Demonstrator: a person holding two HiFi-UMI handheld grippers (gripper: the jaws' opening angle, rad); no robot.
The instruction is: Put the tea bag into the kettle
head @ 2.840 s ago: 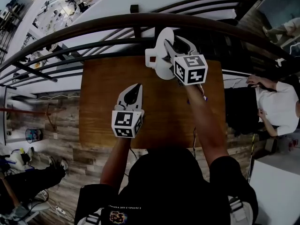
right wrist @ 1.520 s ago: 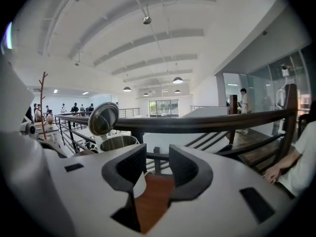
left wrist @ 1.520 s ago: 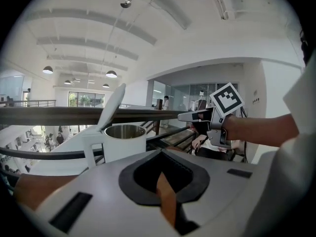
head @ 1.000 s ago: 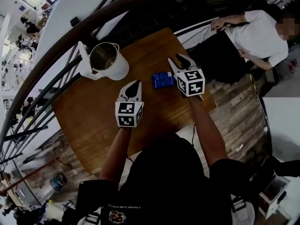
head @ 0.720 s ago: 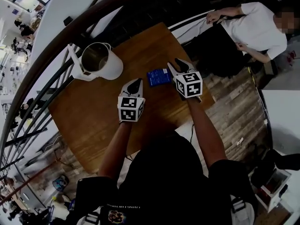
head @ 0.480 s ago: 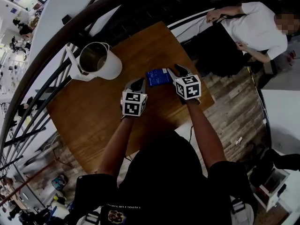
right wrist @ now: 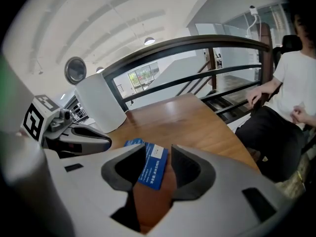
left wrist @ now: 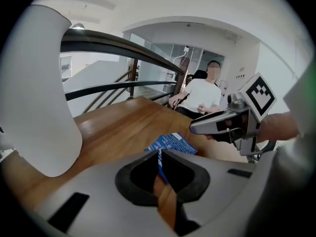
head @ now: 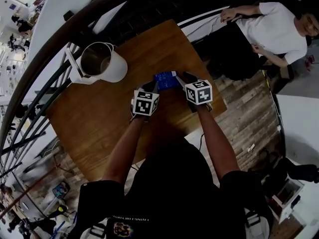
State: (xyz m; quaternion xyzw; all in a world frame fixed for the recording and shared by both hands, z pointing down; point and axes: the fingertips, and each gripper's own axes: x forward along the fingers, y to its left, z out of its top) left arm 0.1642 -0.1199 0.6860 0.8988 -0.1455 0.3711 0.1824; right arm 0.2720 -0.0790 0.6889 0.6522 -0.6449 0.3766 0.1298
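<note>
Blue against the brown wood, the tea bag (head: 166,80) lies flat near the far right part of the table (head: 99,113) in the head view. The left gripper (head: 153,86) meets the tea bag's near left edge and the right gripper (head: 179,76) its right end. The white kettle (head: 99,63) stands open-topped at the table's far left corner, well apart from the tea bag and close to the dark railing (head: 75,29). A person (head: 271,31) in a white shirt sits beyond the table's right side.

Left gripper view: the left gripper (left wrist: 160,154) has its jaws drawn together on a thin edge of the tea bag (left wrist: 173,143), whose remaining length lies on the table (left wrist: 123,127) just ahead. The kettle (left wrist: 34,98) fills the left side, and the right gripper (left wrist: 195,127) comes in from the right, its tip just beside the tea bag. The person (left wrist: 205,95) sits past the railing (left wrist: 123,43).

Right gripper view: the right gripper (right wrist: 158,149) has its jaws apart with one end of the tea bag (right wrist: 152,169) between them. The tea bag lies against the left-hand jaw, while a sliver of table (right wrist: 197,127) shows beside the other. The left gripper (right wrist: 106,143) points in from the left, the kettle (right wrist: 101,102) stands behind it, and the person (right wrist: 291,98) is at the right edge.
</note>
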